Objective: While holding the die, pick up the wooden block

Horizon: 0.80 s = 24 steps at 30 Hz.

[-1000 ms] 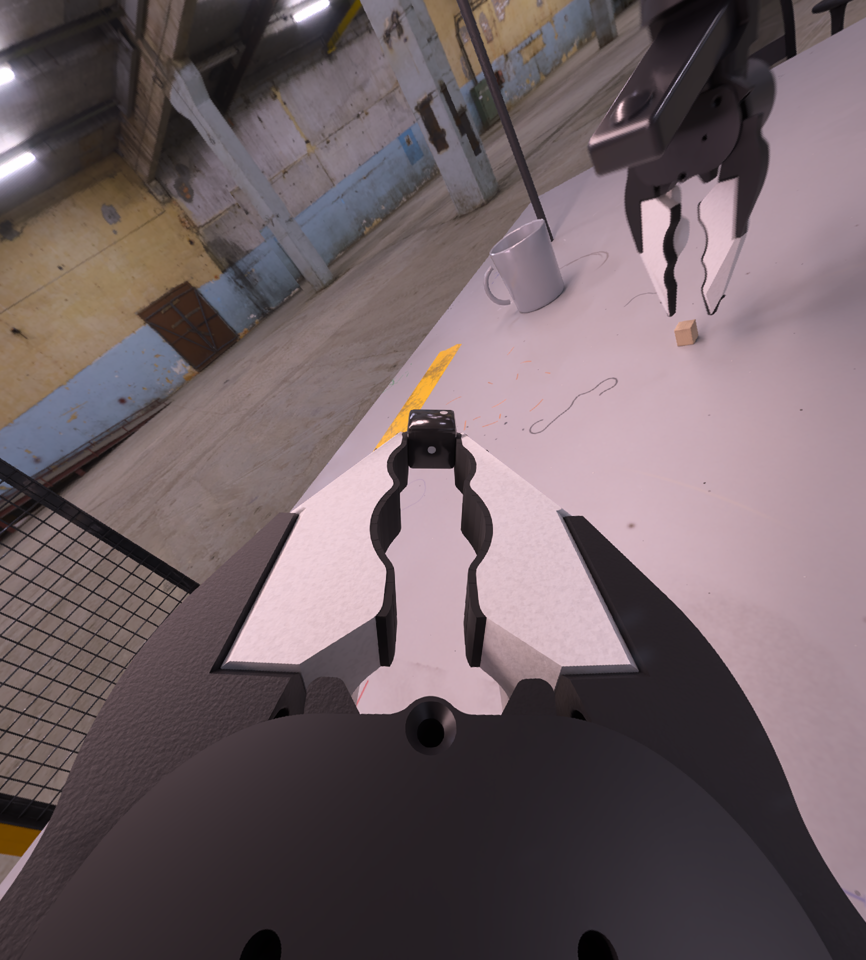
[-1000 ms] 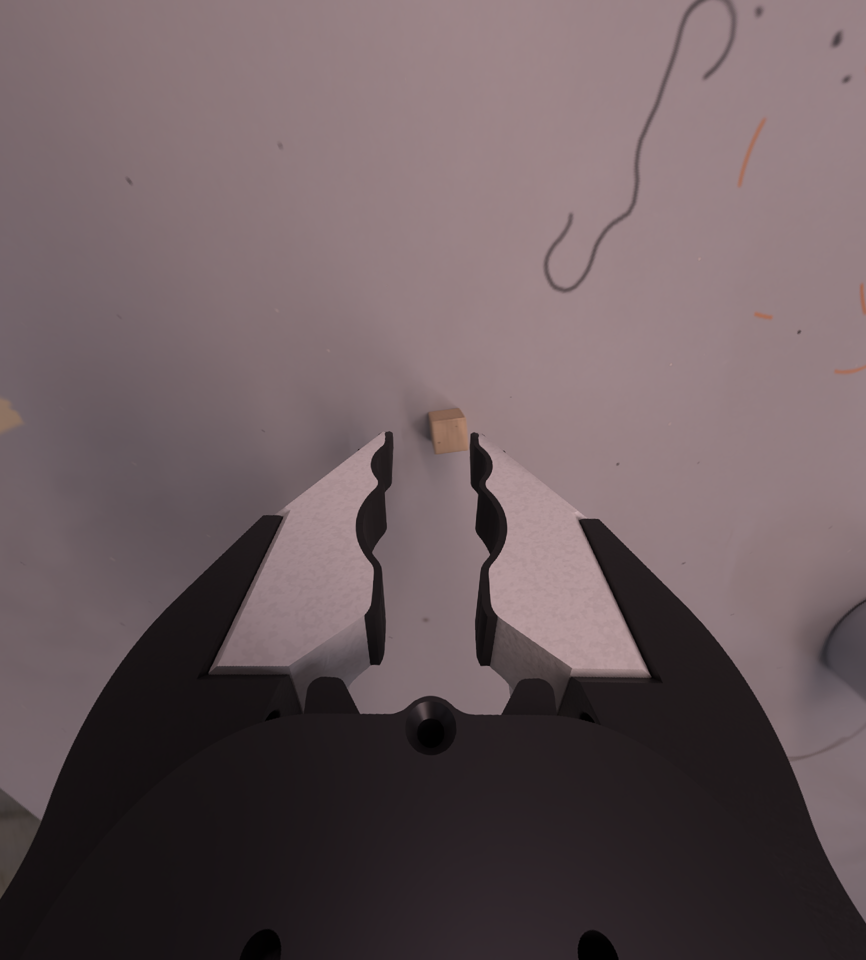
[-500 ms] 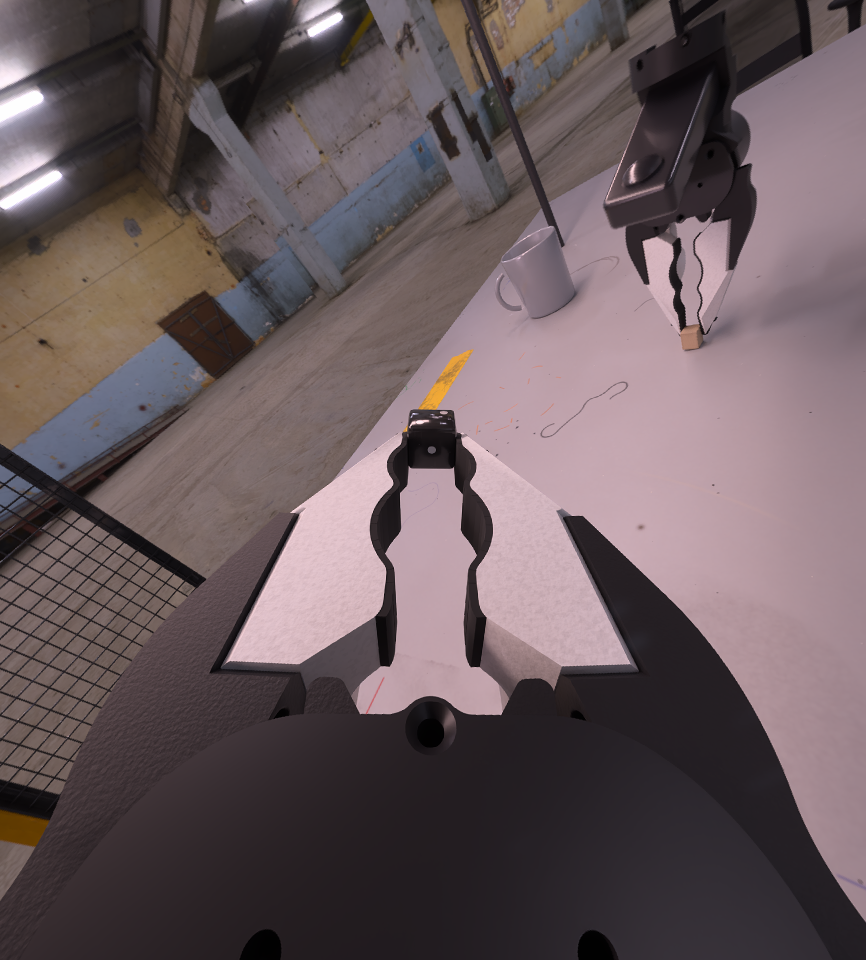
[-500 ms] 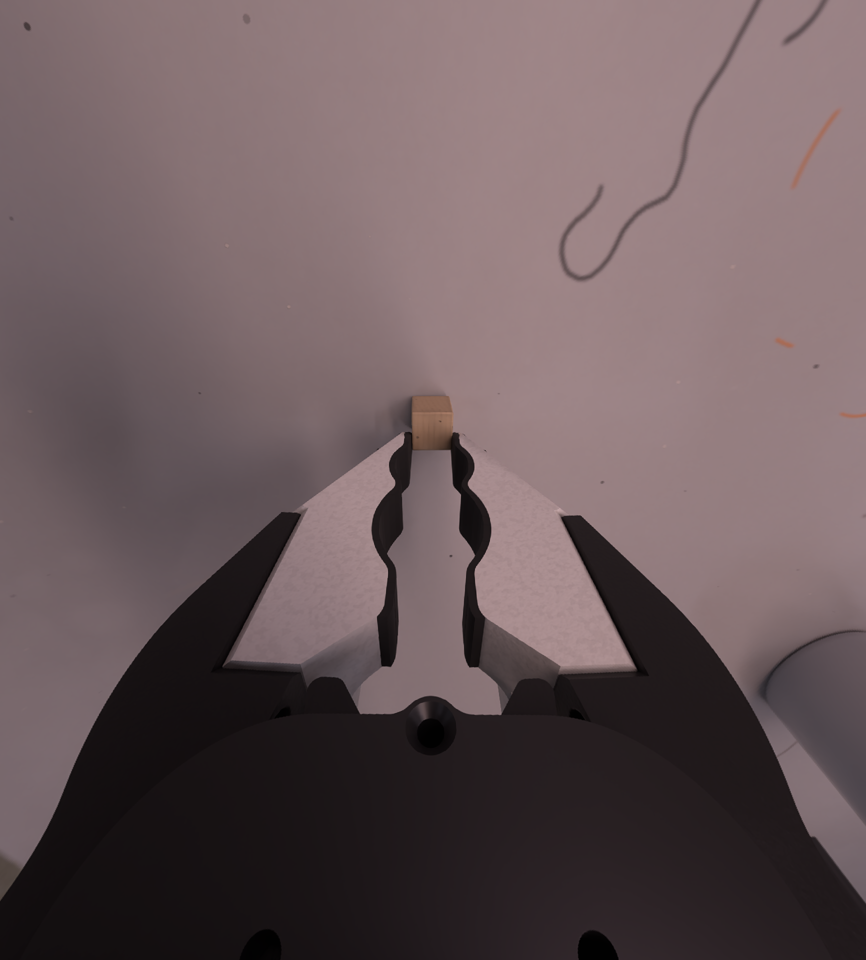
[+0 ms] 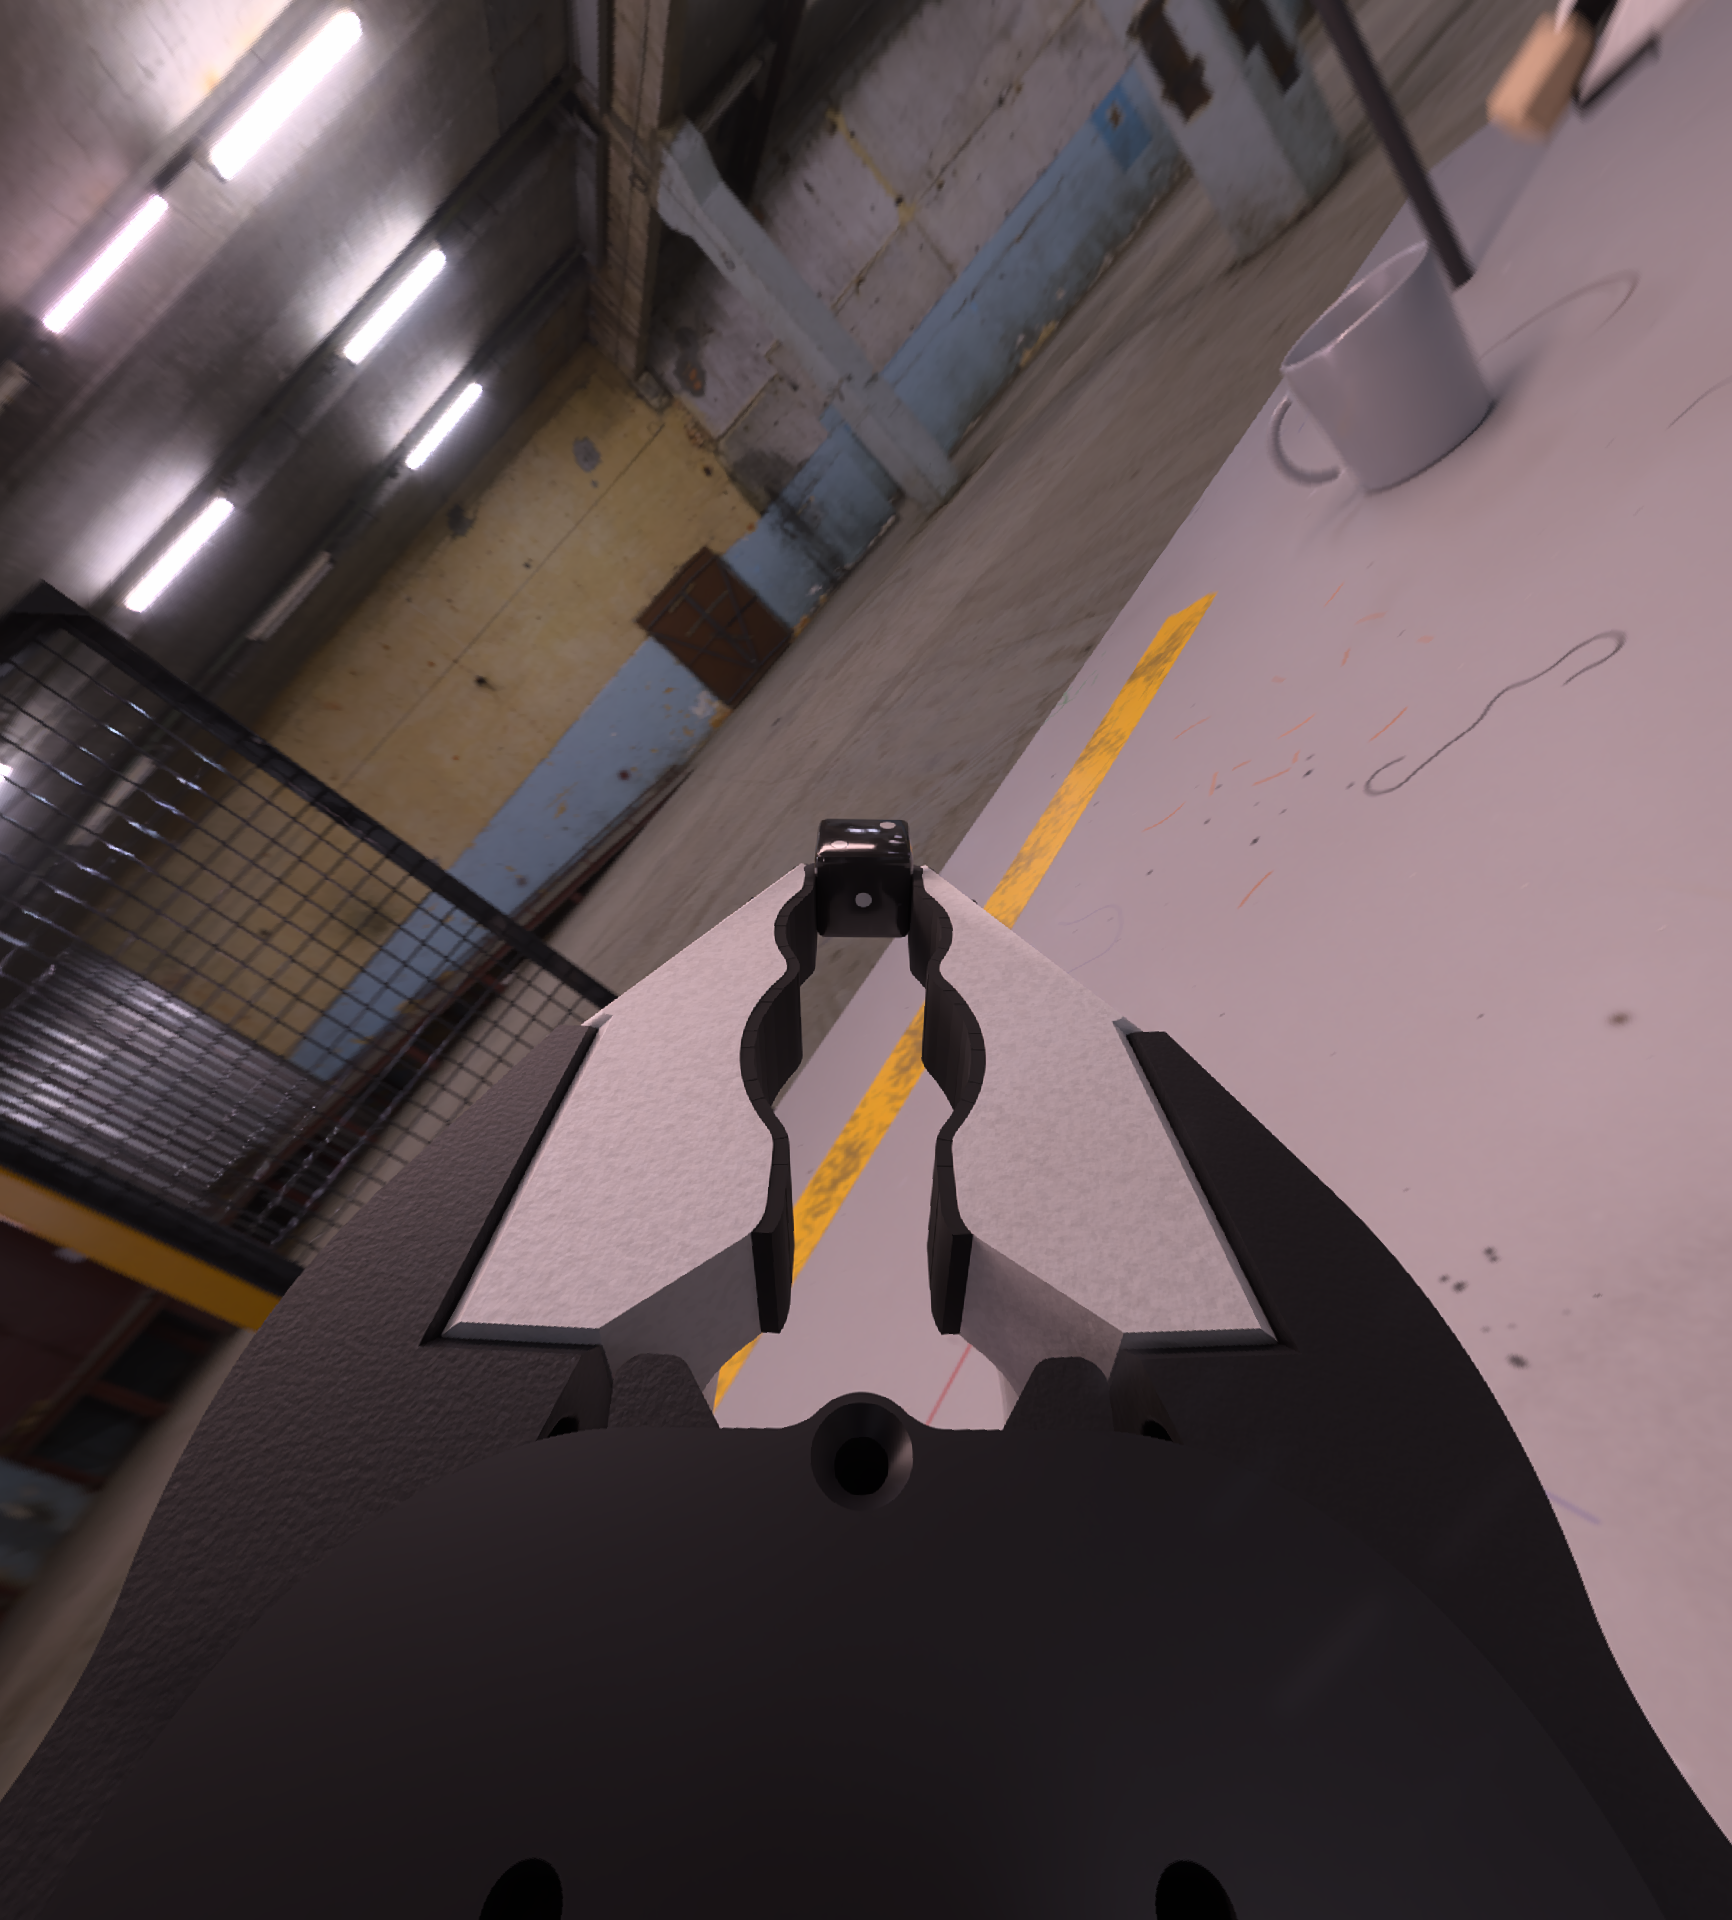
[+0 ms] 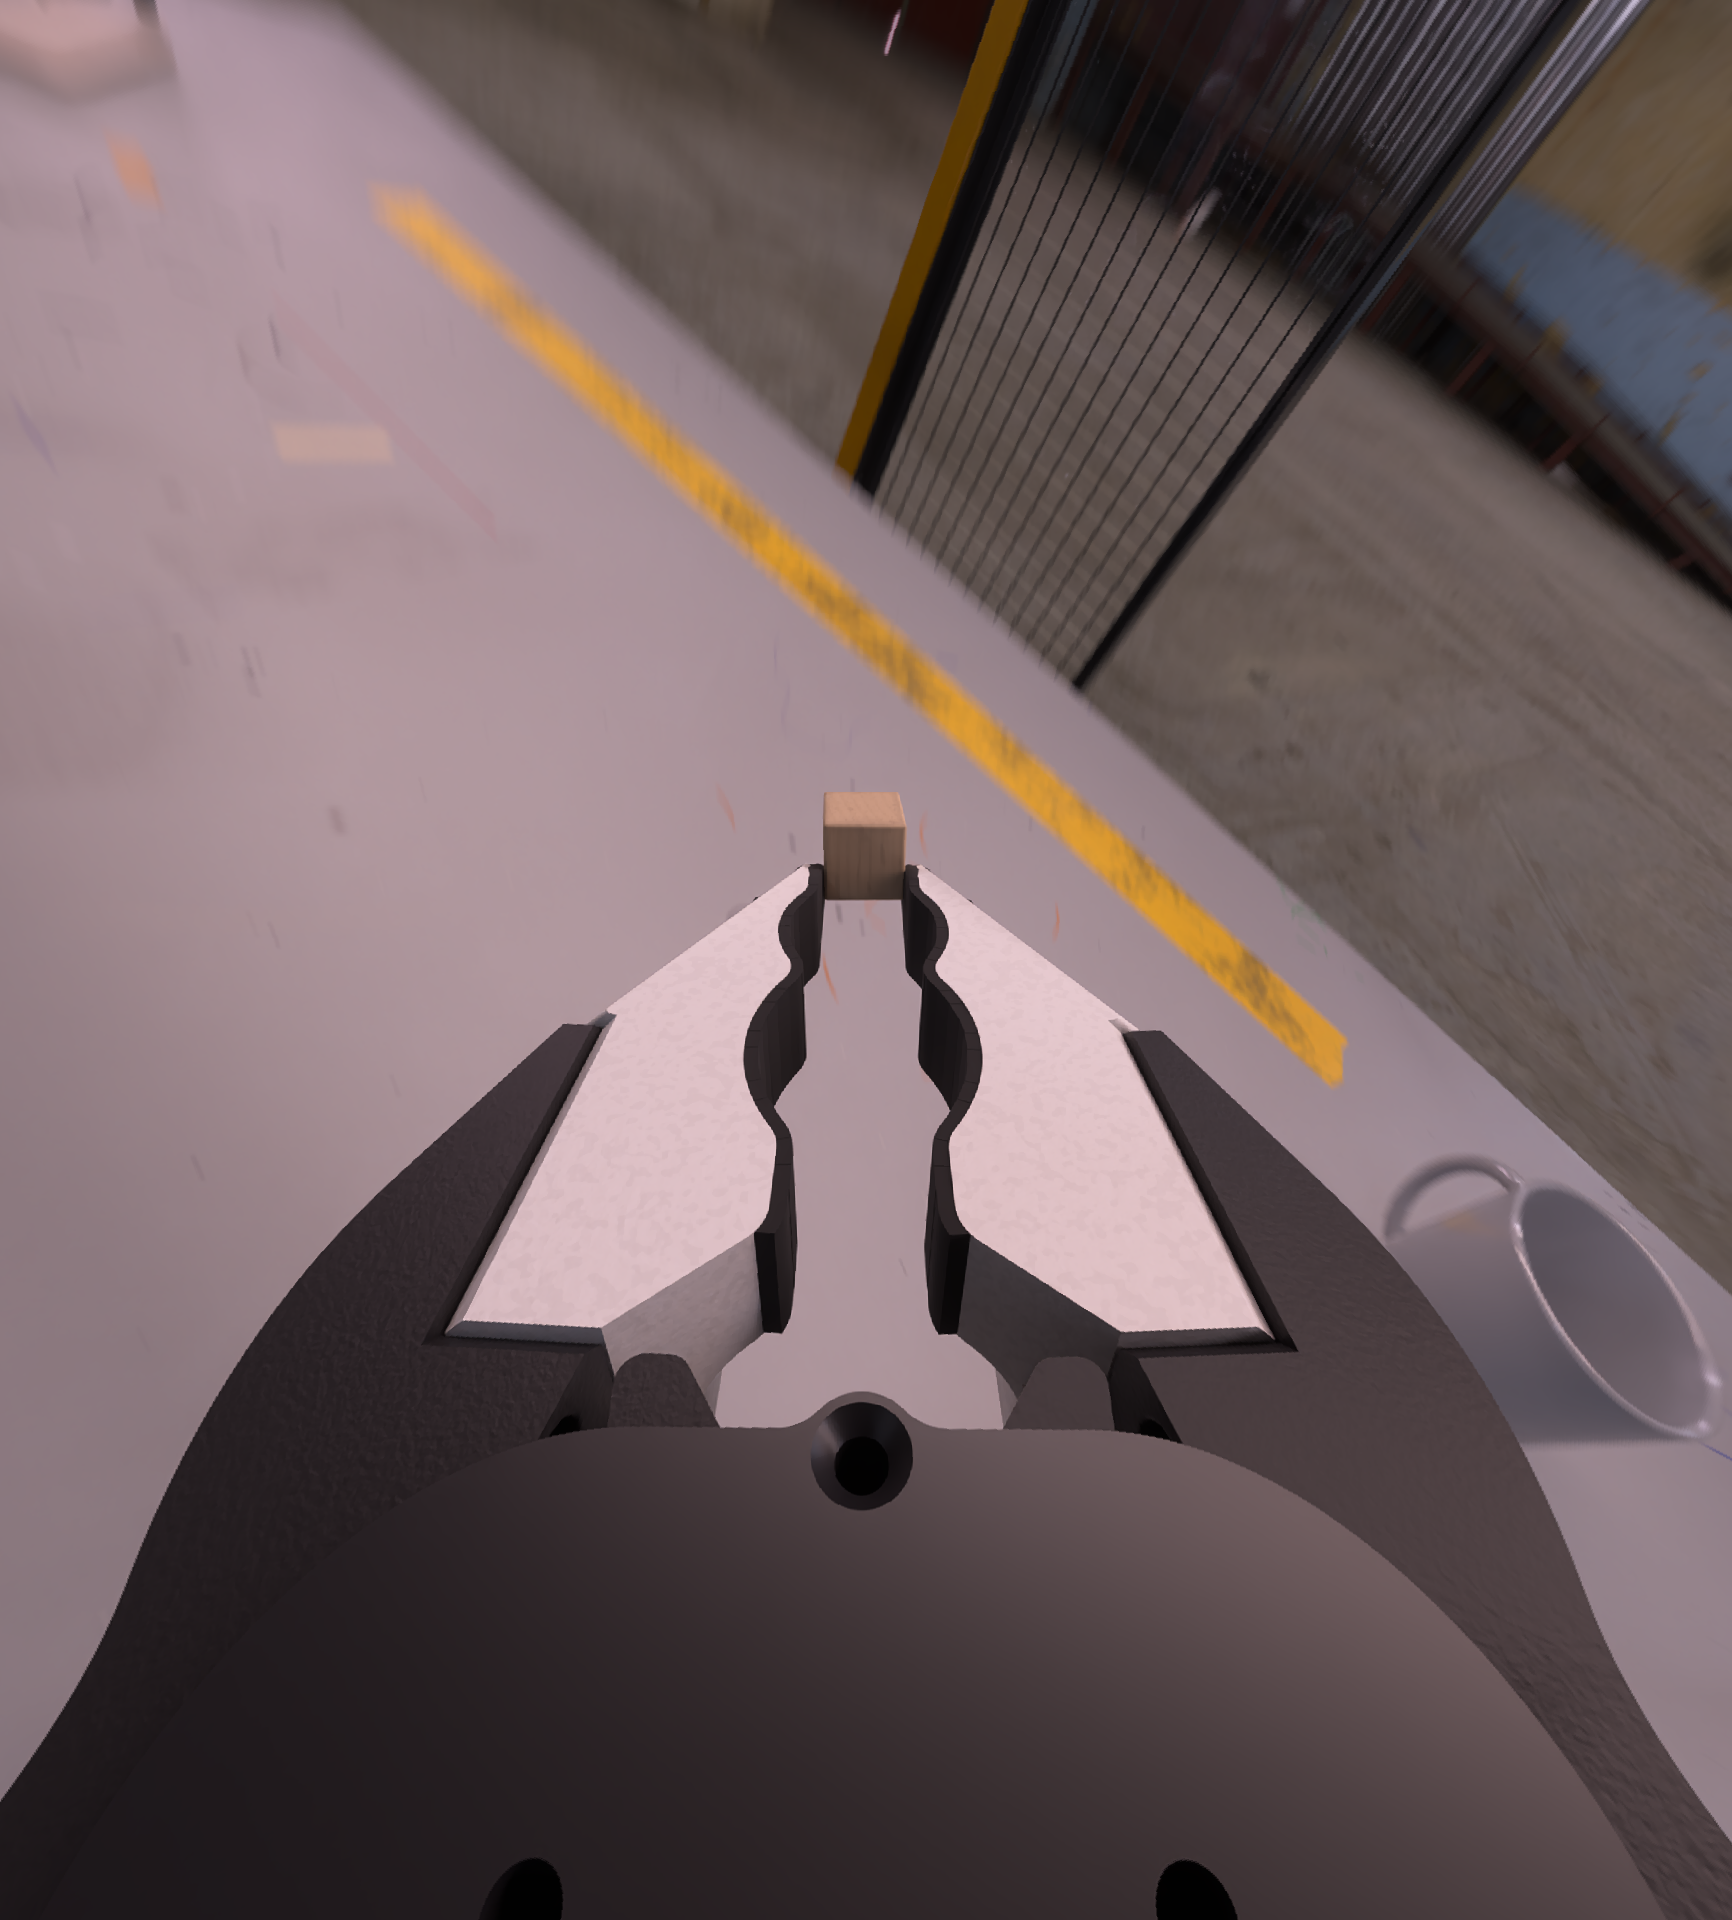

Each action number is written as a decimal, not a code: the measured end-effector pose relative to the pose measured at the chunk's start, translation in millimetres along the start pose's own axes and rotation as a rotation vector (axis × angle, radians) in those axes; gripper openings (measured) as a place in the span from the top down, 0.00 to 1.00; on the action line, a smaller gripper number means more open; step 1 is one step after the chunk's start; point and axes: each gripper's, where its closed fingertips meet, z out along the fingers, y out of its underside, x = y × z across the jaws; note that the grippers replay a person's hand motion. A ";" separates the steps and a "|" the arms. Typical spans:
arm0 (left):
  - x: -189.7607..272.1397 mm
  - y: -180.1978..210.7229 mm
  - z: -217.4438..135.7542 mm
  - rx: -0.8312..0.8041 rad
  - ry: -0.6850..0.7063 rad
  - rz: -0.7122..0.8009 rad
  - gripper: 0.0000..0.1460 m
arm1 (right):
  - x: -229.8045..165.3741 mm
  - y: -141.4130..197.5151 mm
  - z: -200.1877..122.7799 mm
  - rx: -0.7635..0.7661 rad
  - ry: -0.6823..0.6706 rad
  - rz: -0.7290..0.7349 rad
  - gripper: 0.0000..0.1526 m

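Gripping the black die (image 5: 863, 873) at its tips, the left tool (image 5: 863, 902) hangs over the bench (image 5: 1464, 1039) edge. The right tool (image 6: 863, 883) pinches the wooden block (image 6: 863, 858) between its tips, raised off the bench. A white mug (image 5: 1387, 379) stands at the far right (its inside looks empty in the right wrist view), well apart from both tools.

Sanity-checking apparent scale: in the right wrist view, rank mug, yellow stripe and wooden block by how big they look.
1. yellow stripe: longest, runs diagonally across the table.
2. mug: large, but near the camera and cut by the frame edge, so its rank against the stripe is unsure.
3. wooden block: smallest, held at the fingers' tips.
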 end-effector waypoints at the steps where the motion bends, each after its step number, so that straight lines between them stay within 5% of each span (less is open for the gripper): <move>1: -0.4 -0.2 -0.2 -0.012 -0.011 0.027 0.89 | -0.9 -15.6 -2.1 0.071 0.013 0.048 0.91; 8: -0.3 -6.6 -1.0 -0.019 -0.044 0.099 0.89 | -40.6 -123.0 -21.9 0.622 -0.173 0.258 0.90; 12: -1.0 -11.6 -2.2 0.018 -0.065 0.121 0.89 | -77.1 -155.3 -25.7 0.812 -0.191 0.106 0.90; 17: -0.6 -11.6 -1.7 0.044 -0.068 0.109 0.89 | -121.7 -166.8 -9.7 0.760 -0.089 -0.193 0.90; 24: 2.9 -8.5 1.4 0.042 -0.059 0.119 0.89 | -149.0 -164.7 15.9 0.638 -0.154 -0.178 0.90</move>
